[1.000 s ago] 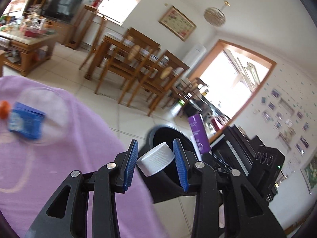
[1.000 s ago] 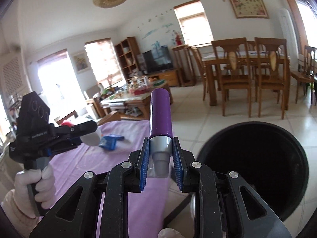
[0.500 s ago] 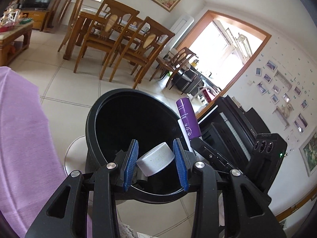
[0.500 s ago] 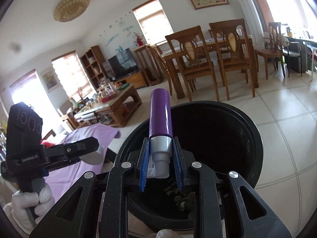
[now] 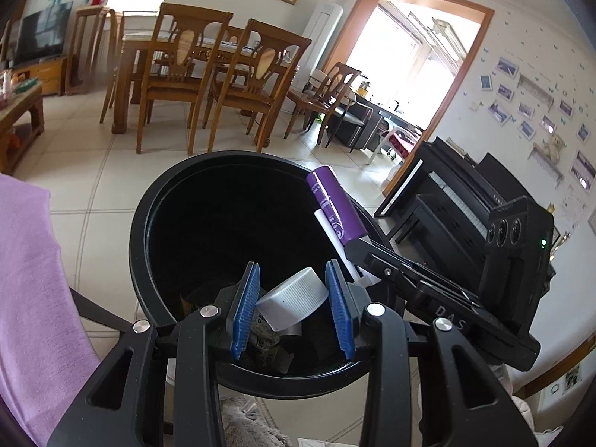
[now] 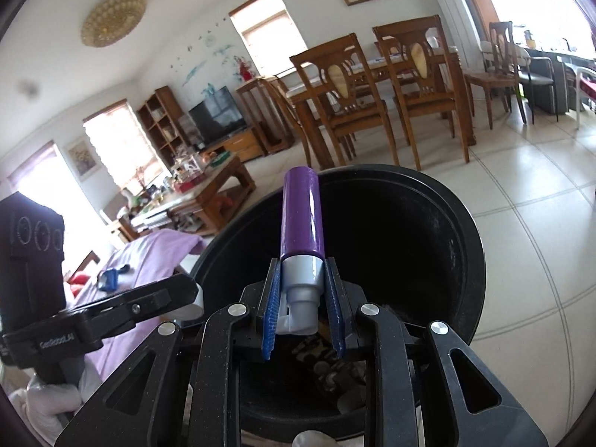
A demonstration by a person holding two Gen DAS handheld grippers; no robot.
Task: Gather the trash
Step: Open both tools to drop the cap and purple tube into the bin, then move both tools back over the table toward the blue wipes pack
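My left gripper is shut on a white ribbed bottle cap and holds it over the open mouth of the black trash bin. My right gripper is shut on the silver end of a purple tube and holds it over the same bin. The tube also shows in the left wrist view, at the bin's right rim. Scraps of trash lie at the bin's bottom.
A purple cloth covers a table left of the bin, with a blue item on it. Wooden dining chairs and a table stand behind on the tiled floor. A black piano stands to the right.
Both grippers have swung from over the purple cloth to above the bin's mouth and come lower and closer to it. Each still holds its item.
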